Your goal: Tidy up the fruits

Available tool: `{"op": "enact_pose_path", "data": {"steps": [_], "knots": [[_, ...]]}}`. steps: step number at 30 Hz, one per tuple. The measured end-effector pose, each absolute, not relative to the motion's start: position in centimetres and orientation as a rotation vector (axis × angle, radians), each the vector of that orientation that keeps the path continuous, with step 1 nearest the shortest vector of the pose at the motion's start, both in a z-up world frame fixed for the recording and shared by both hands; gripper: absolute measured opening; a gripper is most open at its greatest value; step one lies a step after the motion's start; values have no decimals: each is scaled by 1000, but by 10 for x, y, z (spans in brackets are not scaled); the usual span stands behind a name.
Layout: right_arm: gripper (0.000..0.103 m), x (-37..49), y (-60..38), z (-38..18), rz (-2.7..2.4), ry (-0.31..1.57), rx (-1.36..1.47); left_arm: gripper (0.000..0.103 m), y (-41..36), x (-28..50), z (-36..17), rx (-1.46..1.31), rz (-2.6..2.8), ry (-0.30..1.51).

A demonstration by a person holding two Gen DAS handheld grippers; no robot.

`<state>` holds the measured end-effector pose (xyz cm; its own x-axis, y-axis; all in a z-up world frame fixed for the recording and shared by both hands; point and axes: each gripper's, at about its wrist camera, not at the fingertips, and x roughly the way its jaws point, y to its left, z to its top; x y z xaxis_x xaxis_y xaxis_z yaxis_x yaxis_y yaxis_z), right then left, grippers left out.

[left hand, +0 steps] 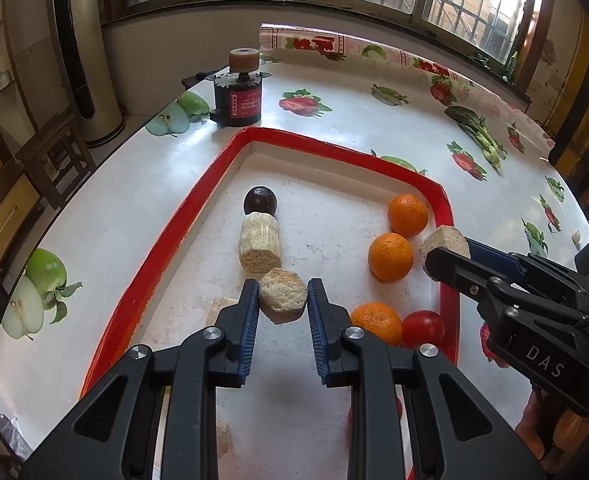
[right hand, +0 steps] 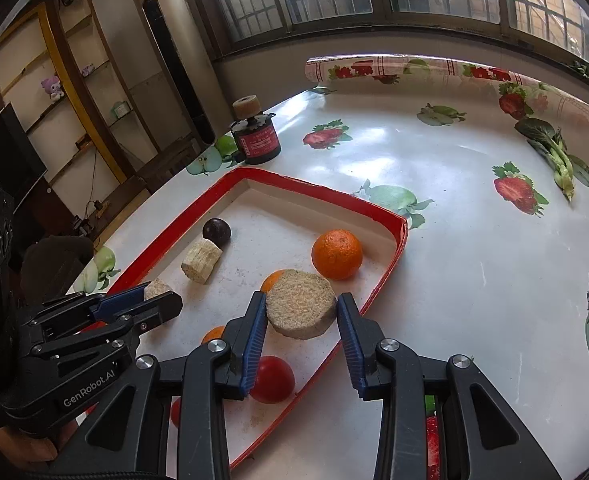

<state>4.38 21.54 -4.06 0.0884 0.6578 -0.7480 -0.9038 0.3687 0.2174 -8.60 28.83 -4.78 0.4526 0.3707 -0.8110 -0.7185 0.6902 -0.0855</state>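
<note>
Your left tool (left hand: pixel 283 300) is closed on a hexagonal fibre block (left hand: pixel 283 295) over the red-rimmed tray (left hand: pixel 166 240), and your right tool (right hand: pixel 300 316) grips a round fibre block (right hand: pixel 300 304) above the tray's right side, near an orange (right hand: pixel 337 254). Only the left view shows three oranges in the tray; only the right view shows the shelves beyond the worktop (right hand: pixel 474 280)
</note>
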Motion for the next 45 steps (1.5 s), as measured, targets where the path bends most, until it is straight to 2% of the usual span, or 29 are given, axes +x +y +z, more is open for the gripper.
{"op": "enact_pose_path", "data": {"steps": [26,28,30,32,34,37,41,45], "knots": [[39,51,223,-51,1205,917,-326,22,295,-80,-63,-486,706,907],[39,51,222,-50,1207,918,-326,29,293,-84,-60,-483,710,901],[39,50,220,-49,1210,915,-323,43,290,-88,-57,-473,721,887],[40,50,217,-46,1213,910,-317,48,288,-93,-54,-470,726,873],[40,49,213,-43,1218,903,-313,49,286,-98,-51,-472,727,864],[44,46,207,-37,1229,892,-314,49,282,-105,-47,-473,723,850],[59,40,198,-32,1258,872,-329,49,272,-115,-44,-457,716,846],[67,34,186,-27,1302,843,-343,49,259,-129,-39,-431,714,840]]}}
